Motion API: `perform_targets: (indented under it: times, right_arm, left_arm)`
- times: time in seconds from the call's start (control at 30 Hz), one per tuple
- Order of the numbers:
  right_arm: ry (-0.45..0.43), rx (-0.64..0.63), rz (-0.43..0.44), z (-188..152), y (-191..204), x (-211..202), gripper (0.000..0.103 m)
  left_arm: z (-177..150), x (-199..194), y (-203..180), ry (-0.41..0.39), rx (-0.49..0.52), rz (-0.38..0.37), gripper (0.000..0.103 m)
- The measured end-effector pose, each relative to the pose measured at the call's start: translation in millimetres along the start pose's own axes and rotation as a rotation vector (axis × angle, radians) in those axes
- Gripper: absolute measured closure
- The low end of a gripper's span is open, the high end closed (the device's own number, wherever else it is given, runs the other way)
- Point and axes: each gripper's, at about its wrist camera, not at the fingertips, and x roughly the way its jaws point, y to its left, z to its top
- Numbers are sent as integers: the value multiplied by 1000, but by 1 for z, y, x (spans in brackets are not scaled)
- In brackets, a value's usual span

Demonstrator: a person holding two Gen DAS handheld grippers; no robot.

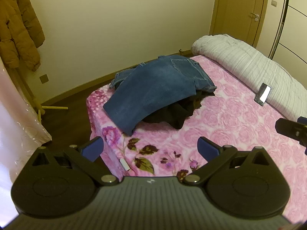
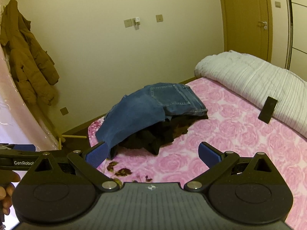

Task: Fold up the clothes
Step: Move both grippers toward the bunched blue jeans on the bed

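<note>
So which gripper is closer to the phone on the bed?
Right. The right gripper hovers open over the blanket on the phone's side; the left gripper, also open, hangs by the bed's corner, farther off.

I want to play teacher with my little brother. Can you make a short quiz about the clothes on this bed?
1. True or false: the jeans lie on top of the dark clothes.
2. What leans against the rolled white quilt? A) phone B) book C) shoe
3. Fill in: both the left tool and the right tool are ____ and hold nothing.

Key: 1 true; 2 A; 3 open.
</note>
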Motion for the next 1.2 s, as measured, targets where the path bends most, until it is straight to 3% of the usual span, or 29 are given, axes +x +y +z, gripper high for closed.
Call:
perform_targets:
  times: [0.83, 1.2]
  right_arm:
    - [47, 35, 25, 0, -10, 20, 0]
    - [69, 37, 70, 2, -18, 34, 0]
  left_arm:
    - [-1, 4, -3, 34, -4, 19, 0]
    - [-6, 2, 1, 44, -32, 74, 0]
